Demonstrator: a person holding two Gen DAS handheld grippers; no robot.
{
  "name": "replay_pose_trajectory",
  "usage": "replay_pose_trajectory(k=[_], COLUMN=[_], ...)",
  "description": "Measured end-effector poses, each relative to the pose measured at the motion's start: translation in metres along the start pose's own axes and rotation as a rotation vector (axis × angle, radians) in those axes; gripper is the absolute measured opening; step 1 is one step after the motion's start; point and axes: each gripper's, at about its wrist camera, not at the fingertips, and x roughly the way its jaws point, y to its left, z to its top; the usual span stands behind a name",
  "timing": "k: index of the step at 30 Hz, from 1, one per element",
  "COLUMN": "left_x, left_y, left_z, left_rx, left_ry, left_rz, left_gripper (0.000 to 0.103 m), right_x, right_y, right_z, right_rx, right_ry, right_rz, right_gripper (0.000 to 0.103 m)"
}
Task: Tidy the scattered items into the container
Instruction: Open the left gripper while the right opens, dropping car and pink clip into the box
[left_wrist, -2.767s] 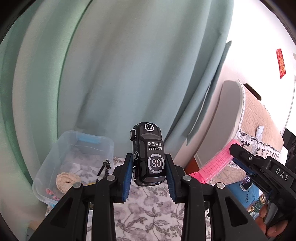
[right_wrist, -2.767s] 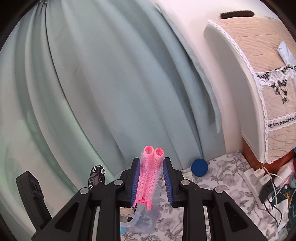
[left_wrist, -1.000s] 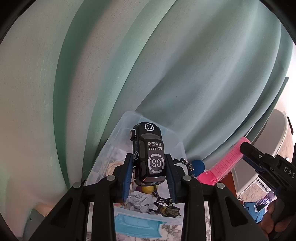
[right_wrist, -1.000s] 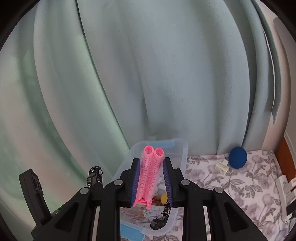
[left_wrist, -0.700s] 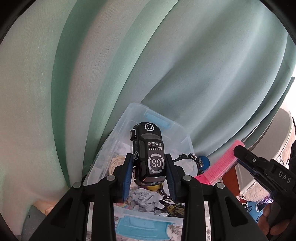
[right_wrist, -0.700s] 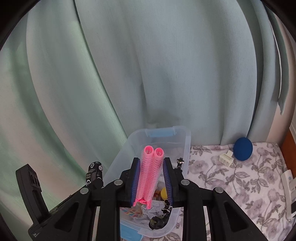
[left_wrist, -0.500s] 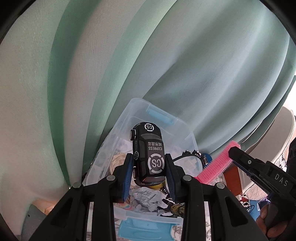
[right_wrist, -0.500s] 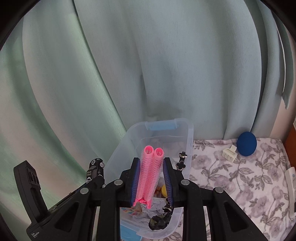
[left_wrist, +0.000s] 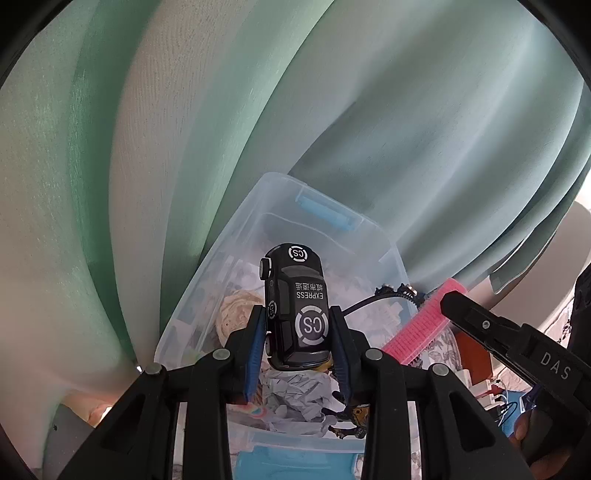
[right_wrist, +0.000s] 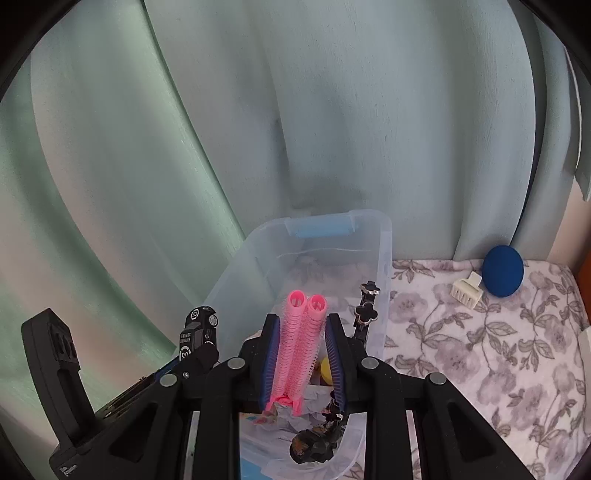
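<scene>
My left gripper (left_wrist: 297, 318) is shut on a black toy car (left_wrist: 295, 295) with "EXPRESS" on its roof, held above the clear plastic bin (left_wrist: 236, 229). My right gripper (right_wrist: 302, 326) is shut on a pink double hair roller (right_wrist: 301, 339), which stands upright over the same bin (right_wrist: 384, 236). Inside the bin lie crumpled paper (left_wrist: 295, 387), a beige fabric piece (left_wrist: 236, 314), a yellow item (right_wrist: 325, 367) and a black clover-charm strap (right_wrist: 365, 314) hanging over the right rim. The right gripper and roller (left_wrist: 421, 321) show at the right of the left wrist view.
A green curtain (right_wrist: 332, 110) hangs right behind the bin. On the floral cloth (right_wrist: 480, 350) to the right lie a blue ball (right_wrist: 503, 271) and a small white plug-like piece (right_wrist: 466, 290). A blue lid part (left_wrist: 295, 461) lies at the bin's near edge.
Both grippers have sunk toward the bin, so it looms larger and sits more squarely under the car and the roller. Both grips are unchanged.
</scene>
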Motion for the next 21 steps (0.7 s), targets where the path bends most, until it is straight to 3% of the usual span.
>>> replay_pose_trajectory(k=[5, 9, 11, 21], left_x=[0.021, 0.002, 0.023, 0.025], left_y=[-0.012, 0.007, 0.005, -0.003], left_z=[0.001, -0.013, -0.004, 0.000], left_rx=[0.006, 0.009, 0.010, 0.018], left_ry=[0.013, 0.017, 0.018, 0.012], left_rz=[0.006, 0.008, 0.009, 0.013], left_gripper=[0.035, 0.035, 0.035, 0.035], right_x=[0.005, 0.006, 0.006, 0.005], right_y=[-0.002, -0.002, -0.001, 0.000], right_z=[-0.002, -0.002, -0.001, 0.001], right_rx=[-0.001, -0.007, -0.010, -0.011], right_ry=[0.014, 0.022, 0.024, 0.034], right_rz=[-0.007, -0.007, -0.008, -0.017], right_gripper=[0.028, 0.028, 0.028, 0.030])
